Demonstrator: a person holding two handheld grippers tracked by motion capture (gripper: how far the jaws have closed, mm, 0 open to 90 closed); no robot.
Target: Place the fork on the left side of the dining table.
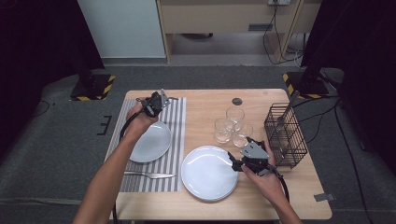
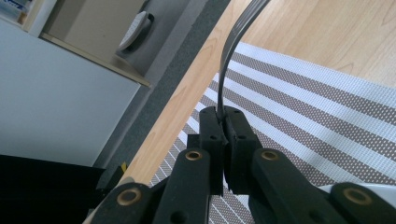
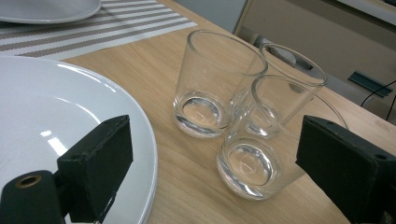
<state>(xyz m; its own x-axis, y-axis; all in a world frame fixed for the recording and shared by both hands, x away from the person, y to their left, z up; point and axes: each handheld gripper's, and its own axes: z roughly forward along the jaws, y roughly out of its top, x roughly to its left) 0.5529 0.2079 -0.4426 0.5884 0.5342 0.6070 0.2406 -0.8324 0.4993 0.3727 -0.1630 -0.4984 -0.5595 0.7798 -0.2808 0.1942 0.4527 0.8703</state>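
Note:
My left gripper point(image 1: 156, 103) hovers over the far end of the striped placemat point(image 1: 173, 154) and is shut on the handle of a grey metal utensil point(image 2: 227, 65). The handle rises from between the pads; its working end is out of sight. My right gripper point(image 3: 222, 163) stands open at the right rim of the near white plate point(image 1: 208, 175). Three clear glasses point(image 3: 219, 84) stand just ahead of it, and the nearest glass point(image 3: 254, 154) lies in line with the gap between its pads, untouched. A second white plate point(image 1: 152, 142) rests on the placemat.
A knife point(image 1: 150, 175) lies on the near end of the placemat. A black wire cutlery basket point(image 1: 286, 135) with a utensil standing in it sits at the table's right edge. The table's far edge is close behind my left gripper.

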